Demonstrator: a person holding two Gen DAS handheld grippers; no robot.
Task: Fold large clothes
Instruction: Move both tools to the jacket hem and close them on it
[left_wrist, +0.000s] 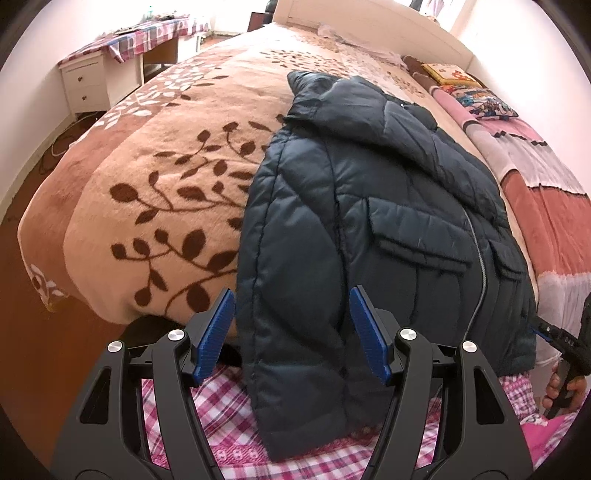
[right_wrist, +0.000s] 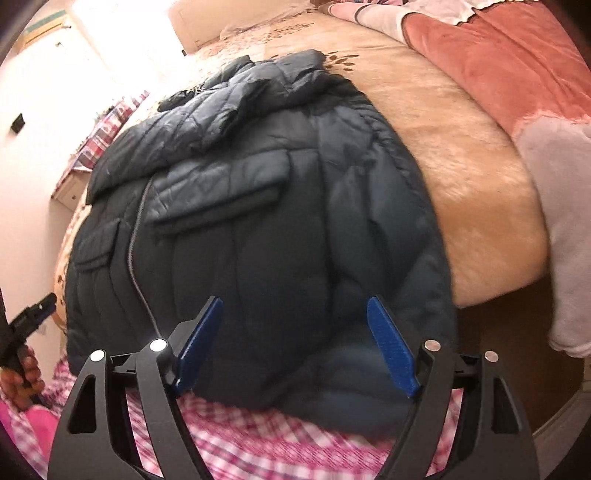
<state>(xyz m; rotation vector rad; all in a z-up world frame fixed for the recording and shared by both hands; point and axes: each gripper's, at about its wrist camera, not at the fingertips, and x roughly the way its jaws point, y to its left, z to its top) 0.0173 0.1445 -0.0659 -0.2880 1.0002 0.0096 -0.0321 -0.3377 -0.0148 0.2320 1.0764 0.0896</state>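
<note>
A dark navy puffer jacket (left_wrist: 369, 206) lies front up on the bed, zipped, with flap pockets; its hem and a sleeve hang over the bed's near edge. It also shows in the right wrist view (right_wrist: 266, 206). My left gripper (left_wrist: 291, 332) is open, its blue fingers astride the hanging left sleeve, not closed on it. My right gripper (right_wrist: 295, 343) is open, just above the jacket's lower right hem. The right gripper also shows at the right edge of the left wrist view (left_wrist: 554, 332), and the left gripper at the left edge of the right wrist view (right_wrist: 33, 314).
The bed carries a beige blanket with brown leaves (left_wrist: 166, 177) and pink and salmon bedding (left_wrist: 546, 206) on the right side. A white desk with a checked cloth (left_wrist: 122, 48) stands at the far left. A pink checked fabric (left_wrist: 221, 417) lies below the grippers.
</note>
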